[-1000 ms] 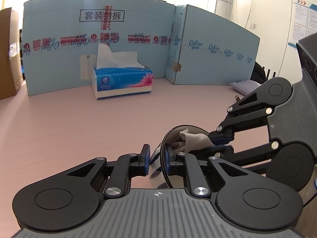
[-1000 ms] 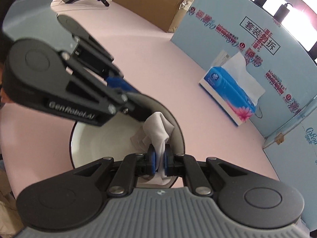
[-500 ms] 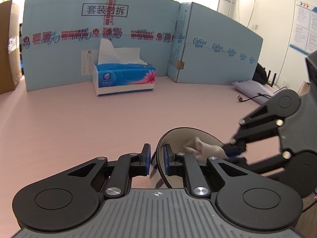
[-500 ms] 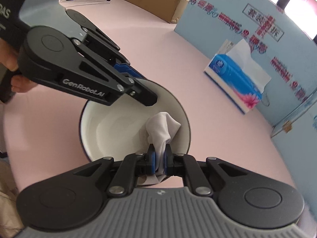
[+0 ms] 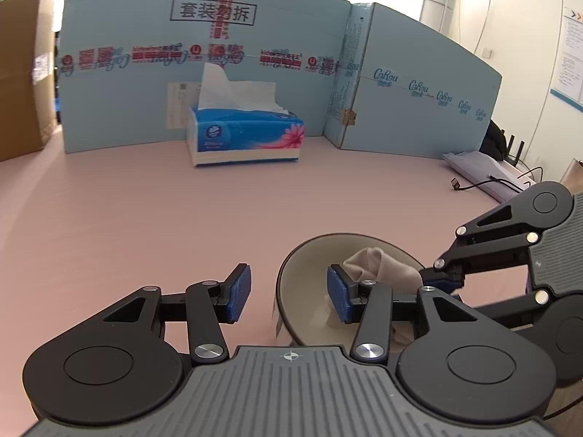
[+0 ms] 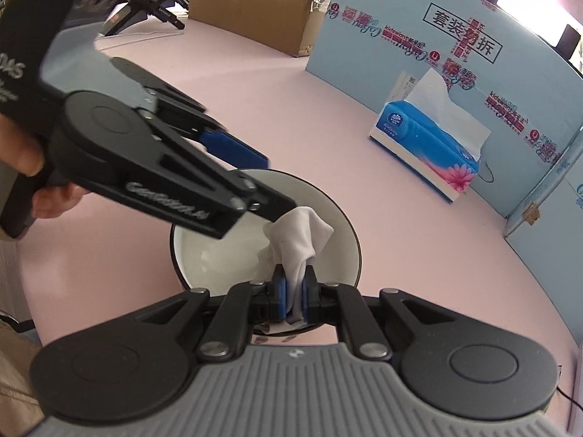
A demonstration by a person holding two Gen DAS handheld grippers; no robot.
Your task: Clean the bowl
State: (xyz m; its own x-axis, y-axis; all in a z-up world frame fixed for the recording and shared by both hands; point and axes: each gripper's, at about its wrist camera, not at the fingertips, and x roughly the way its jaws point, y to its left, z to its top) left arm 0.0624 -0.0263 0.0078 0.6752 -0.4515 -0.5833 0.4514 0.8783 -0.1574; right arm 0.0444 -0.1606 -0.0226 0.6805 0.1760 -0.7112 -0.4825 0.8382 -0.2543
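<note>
A cream bowl with a dark rim rests on the pink table. My left gripper straddles its near rim with the jaws opening, one blue pad outside, one inside, neither pressing. My right gripper is shut on a crumpled pale cloth that stands inside the bowl. In the right wrist view the left gripper reaches over the bowl from the left. From the left wrist view, the cloth shows in the bowl with the right gripper behind it.
A blue tissue box stands at the back of the table before a light blue cardboard screen. A brown carton is far left. A cable and a flat packet lie far right. A hand holds the left gripper.
The left gripper's jaws have come apart off the bowl's rim. The bowl has dropped from its tilt to lie flatter. The right gripper stays shut on the cloth.
</note>
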